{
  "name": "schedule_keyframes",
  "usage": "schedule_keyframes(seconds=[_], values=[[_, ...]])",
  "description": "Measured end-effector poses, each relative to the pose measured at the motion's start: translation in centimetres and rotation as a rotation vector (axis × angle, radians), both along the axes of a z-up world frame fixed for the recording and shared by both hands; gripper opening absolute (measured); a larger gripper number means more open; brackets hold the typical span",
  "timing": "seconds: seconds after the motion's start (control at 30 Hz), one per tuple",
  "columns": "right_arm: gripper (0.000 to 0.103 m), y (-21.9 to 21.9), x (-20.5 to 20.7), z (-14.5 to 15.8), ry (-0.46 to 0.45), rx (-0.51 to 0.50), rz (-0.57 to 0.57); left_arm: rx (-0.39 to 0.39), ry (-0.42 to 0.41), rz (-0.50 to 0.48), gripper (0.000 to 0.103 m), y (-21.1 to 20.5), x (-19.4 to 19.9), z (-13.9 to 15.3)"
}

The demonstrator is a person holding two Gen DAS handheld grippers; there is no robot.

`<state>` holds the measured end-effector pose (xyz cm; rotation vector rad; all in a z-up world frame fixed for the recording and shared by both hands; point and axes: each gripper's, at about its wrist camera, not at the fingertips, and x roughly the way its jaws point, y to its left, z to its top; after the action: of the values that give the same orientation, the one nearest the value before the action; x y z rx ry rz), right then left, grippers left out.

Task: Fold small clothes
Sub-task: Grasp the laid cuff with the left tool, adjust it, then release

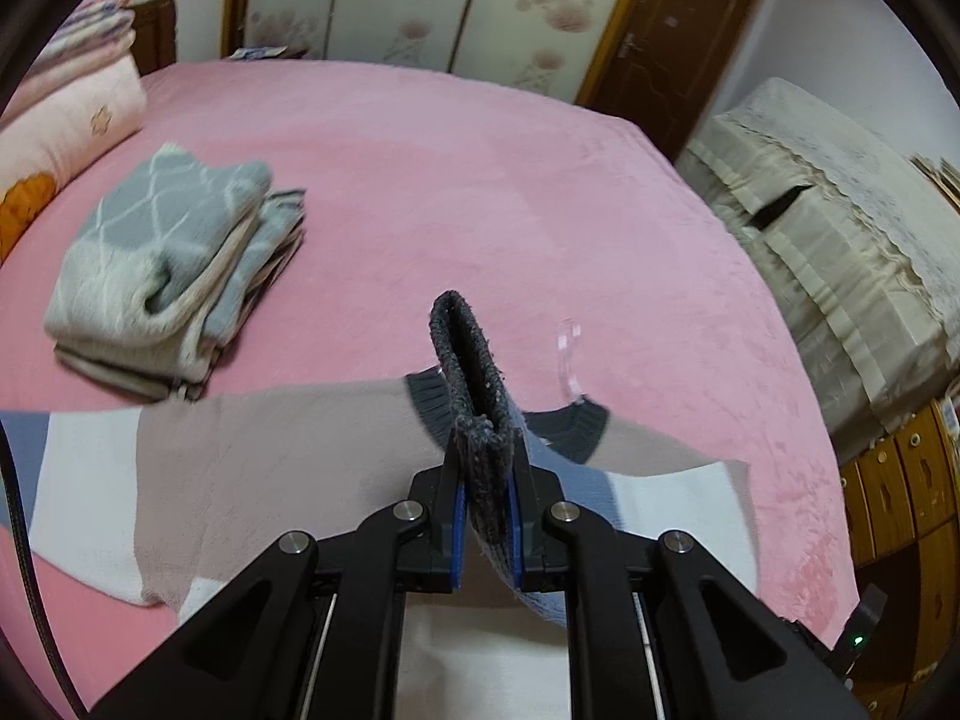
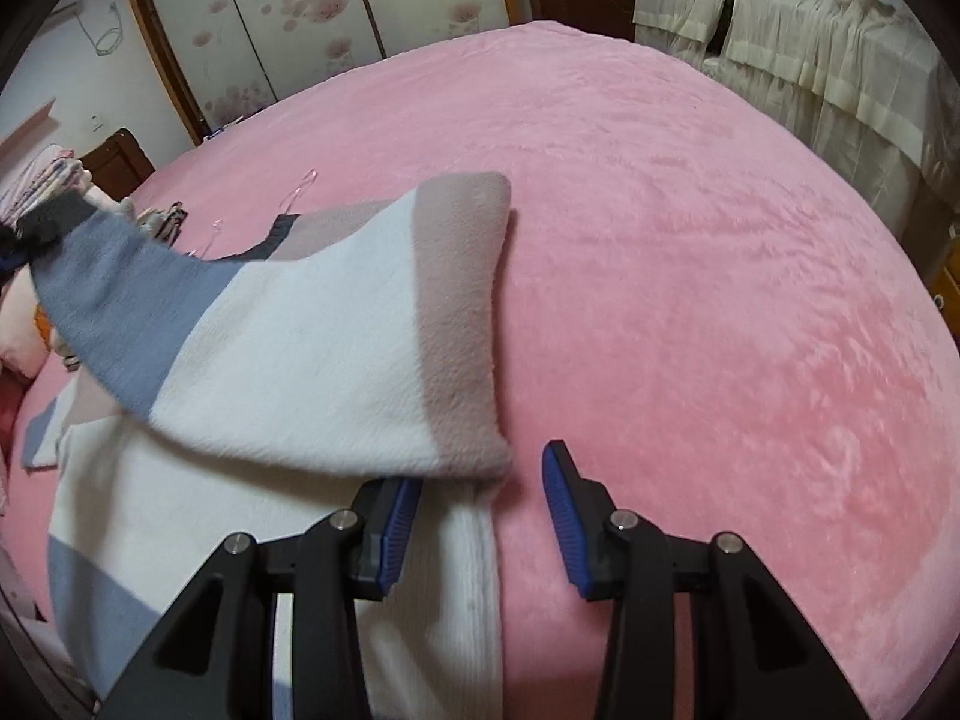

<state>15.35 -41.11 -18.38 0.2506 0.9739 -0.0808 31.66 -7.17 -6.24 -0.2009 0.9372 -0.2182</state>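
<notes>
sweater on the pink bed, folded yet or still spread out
Partly folded. The left gripper pinches the sweater's dark cuff, holding that sleeve over the body, which lies flat on the bed.

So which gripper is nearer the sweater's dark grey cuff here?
Left. The left gripper is shut on the dark grey cuff, holding it up off the bed. The right gripper stands open at the sweater's white edge, far from the cuff.

Black left gripper (image 1: 486,516), black right gripper (image 2: 480,510), blue ribbed pads (image 2: 555,516), silver screws (image 1: 408,509)
</notes>
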Motion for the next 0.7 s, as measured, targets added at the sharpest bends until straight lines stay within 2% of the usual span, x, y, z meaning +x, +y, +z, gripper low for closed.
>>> schedule_keyframes(seconds=[0.03,0.13,0.3,0.47,0.7], values=[[0.041,0.0,0.1,-0.1,-0.001,-0.007,-0.005,0.002,0.002,0.005,0.008,0.4,0.0,-0.7],[0.023,0.4,0.2,-0.1,-0.016,-0.012,0.000,0.006,0.009,0.018,0.009,1.5,0.1,-2.7],[0.021,1.0,-0.6,0.2,-0.045,-0.041,-0.042,0.020,0.037,0.067,0.009,3.3,0.6,-6.4],[0.021,1.2,-0.4,-0.1,-0.027,-0.056,-0.061,0.005,0.087,0.111,0.009,4.8,0.2,-10.0],[0.021,1.4,-0.3,-0.6,-0.001,-0.060,-0.058,0.009,0.138,0.130,0.010,5.6,-1.0,-13.1]])
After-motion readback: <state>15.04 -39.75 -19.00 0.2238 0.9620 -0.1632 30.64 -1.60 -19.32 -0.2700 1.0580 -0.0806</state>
